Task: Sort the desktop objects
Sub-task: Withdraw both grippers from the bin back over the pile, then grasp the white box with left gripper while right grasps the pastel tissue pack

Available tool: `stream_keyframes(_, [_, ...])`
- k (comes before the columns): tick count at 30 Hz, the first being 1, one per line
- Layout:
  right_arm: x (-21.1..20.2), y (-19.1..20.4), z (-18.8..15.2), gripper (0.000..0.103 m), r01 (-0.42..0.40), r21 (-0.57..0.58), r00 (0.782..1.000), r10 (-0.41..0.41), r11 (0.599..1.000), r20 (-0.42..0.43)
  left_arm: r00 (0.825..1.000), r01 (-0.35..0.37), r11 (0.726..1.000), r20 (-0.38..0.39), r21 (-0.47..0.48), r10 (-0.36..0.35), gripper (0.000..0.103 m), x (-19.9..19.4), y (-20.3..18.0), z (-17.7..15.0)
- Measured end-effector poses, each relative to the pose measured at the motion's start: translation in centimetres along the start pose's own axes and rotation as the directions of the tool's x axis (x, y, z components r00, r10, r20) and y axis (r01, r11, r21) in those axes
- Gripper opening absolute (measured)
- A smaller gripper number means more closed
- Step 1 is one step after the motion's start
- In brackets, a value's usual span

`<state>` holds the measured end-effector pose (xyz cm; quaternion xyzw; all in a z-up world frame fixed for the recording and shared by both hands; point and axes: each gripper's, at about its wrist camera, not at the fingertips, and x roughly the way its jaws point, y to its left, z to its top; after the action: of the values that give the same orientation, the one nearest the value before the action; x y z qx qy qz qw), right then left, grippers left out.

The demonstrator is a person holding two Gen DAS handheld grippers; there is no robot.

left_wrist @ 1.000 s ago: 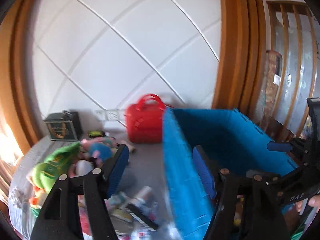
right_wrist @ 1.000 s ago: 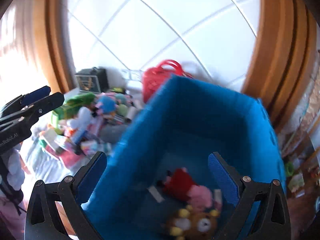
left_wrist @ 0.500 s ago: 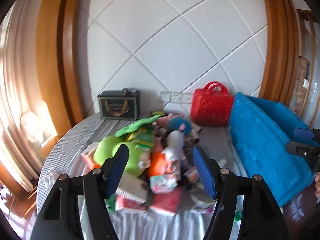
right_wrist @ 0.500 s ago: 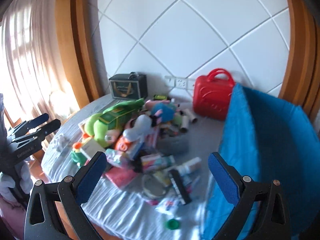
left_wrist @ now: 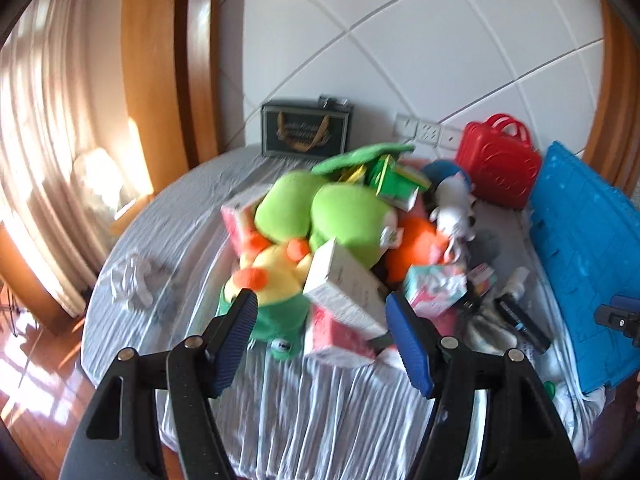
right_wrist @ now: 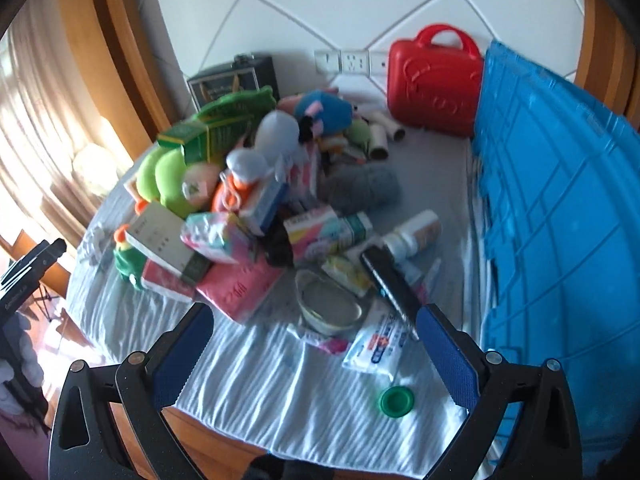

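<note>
A: Grippers?
B: left gripper (left_wrist: 322, 332) spread wide, holding nothing, hovering over the near side of the pile. right gripper (right_wrist: 316, 350) also spread, nothing between its pads.
A: Pile location?
B: Heaped mid-table on the grey cloth (right_wrist: 280, 392), left of the blue crate (right_wrist: 560, 208). white box (left_wrist: 344, 290) tilted, long axis running near-right. black tube (right_wrist: 390, 284) lies flat, pointing away-left.
</note>
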<state>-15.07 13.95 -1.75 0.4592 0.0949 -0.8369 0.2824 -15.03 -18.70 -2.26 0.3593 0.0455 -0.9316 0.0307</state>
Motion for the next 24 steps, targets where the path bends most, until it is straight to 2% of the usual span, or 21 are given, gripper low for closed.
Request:
stream_keyframes(3, [2.5,-0.2,-0.4,0.103,-0.014,0.008,0.999,0.015,1.000,-0.041,0.999,-0.023,1.000,-0.050,-0.017,0.022,0.066,1.5,0.5,-1.4])
stream_keyframes(6, [4.6,-0.5,-0.6,0.103,-0.069,0.030,0.995,0.071,0.997,-0.074,0.995,-0.047,0.998,-0.085,-0.041,0.043,0.066,2.5,0.4,-2.3])
stream_keyframes(10, [6.7,-0.4,-0.1,0.103,-0.105,0.028,0.990,0.107,0.994,-0.094,0.988,-0.072,0.995,-0.142,-0.072,0.061,0.066,3.8,0.3,-3.2])
stream_keyframes(13, [8.1,0.4,0.4,0.103,-0.128,0.005,0.987,0.128,0.992,-0.093,0.986,-0.083,0.994,-0.152,-0.078,0.070,0.066,4.5,0.3,-3.5])
stream_keyframes(18, [9.9,2.1,0.9,0.103,-0.160,-0.003,0.980,0.159,0.987,-0.120,0.981,-0.079,0.992,-0.186,-0.103,0.059,0.066,6.6,0.5,-3.2])
stream_keyframes(22, [10.7,3.2,1.2,0.103,-0.142,-0.003,0.984,0.141,0.990,-0.114,0.982,-0.054,0.994,-0.184,-0.098,0.036,0.066,8.8,0.7,-2.1])
stream_keyframes(24, [11.1,3.5,1.3,0.103,-0.133,0.014,0.984,0.134,0.991,-0.117,0.983,-0.022,0.993,-0.185,-0.112,0.001,0.066,10.2,0.9,-1.3])
